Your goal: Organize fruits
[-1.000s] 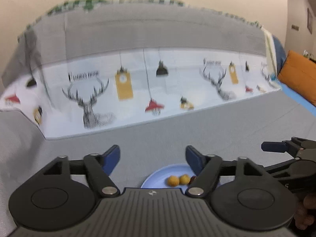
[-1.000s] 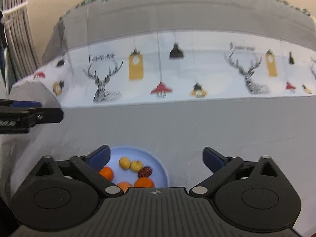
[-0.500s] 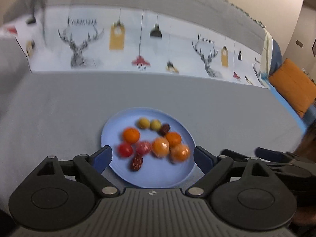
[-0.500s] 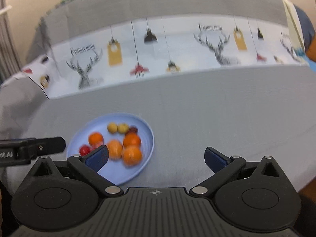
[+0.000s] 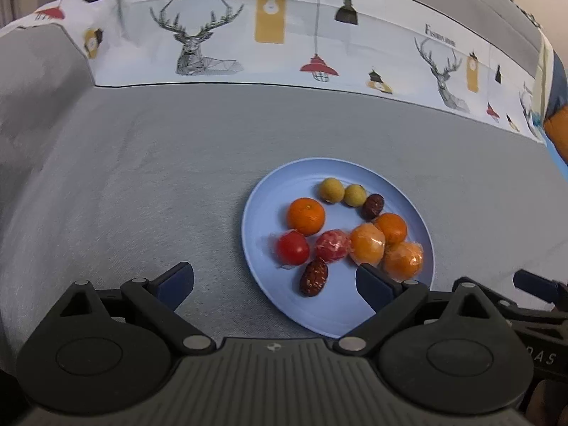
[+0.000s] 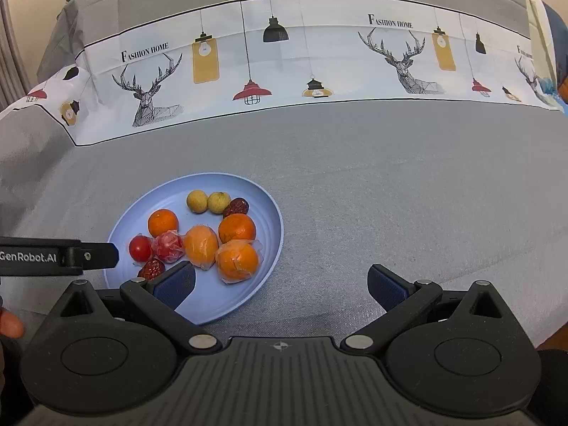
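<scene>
A light blue plate (image 5: 269, 195) (image 6: 269, 234) sits on the grey cloth and holds several fruits. Among them are a bare orange (image 5: 306, 215) (image 6: 162, 222), plastic-wrapped oranges (image 5: 403, 261) (image 6: 237, 261), a red tomato (image 5: 293, 247) (image 6: 140, 248), brown dates (image 5: 313, 276) and two small yellow-green fruits (image 5: 332, 190) (image 6: 197, 201). My left gripper (image 5: 273, 282) hovers over the plate's near edge, its jaws opening, gripping nothing. My right gripper (image 6: 282, 285) stands open over the plate's right rim and the cloth, empty. One left finger (image 6: 88, 255) shows in the right wrist view.
A white band of cloth printed with deer and lamps (image 6: 284, 64) runs across the back of the grey surface (image 6: 408, 195). An orange cushion (image 5: 557, 135) lies at the far right. A right-gripper finger (image 5: 536, 282) reaches in at the left wrist view's right edge.
Both grippers tipped downward and sank toward the cloth, so the plate and fruits came fully into view and closer. The left jaws spread wider.
</scene>
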Demonstrator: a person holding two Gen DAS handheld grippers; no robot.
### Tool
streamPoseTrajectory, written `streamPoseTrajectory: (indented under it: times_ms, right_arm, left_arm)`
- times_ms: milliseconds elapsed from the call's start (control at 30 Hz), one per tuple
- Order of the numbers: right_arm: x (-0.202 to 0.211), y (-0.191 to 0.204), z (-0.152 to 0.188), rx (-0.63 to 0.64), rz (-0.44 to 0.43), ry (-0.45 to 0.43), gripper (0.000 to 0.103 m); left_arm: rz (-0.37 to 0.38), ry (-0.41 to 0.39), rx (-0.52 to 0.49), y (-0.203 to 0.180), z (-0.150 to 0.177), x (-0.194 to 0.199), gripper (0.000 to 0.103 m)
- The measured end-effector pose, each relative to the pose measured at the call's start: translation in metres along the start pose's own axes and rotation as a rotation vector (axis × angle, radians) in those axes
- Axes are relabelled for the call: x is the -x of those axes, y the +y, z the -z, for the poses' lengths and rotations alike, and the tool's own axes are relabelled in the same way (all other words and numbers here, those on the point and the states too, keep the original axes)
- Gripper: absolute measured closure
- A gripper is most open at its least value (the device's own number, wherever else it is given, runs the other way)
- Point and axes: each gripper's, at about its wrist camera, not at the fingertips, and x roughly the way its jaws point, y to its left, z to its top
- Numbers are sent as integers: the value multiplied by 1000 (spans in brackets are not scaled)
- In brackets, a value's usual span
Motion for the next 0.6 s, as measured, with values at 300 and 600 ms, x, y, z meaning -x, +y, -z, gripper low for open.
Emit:
streamPoseTrajectory:
  times_ms: [300, 600]
  right_arm:
    - [-3, -1, -1, -7, -15, 11, 1]
    - [-3, -1, -1, -4, -43, 19, 1]
  left_arm:
    - [25, 31, -70, -16, 7, -7, 3]
    - [13, 45, -76, -19, 7, -11, 3]
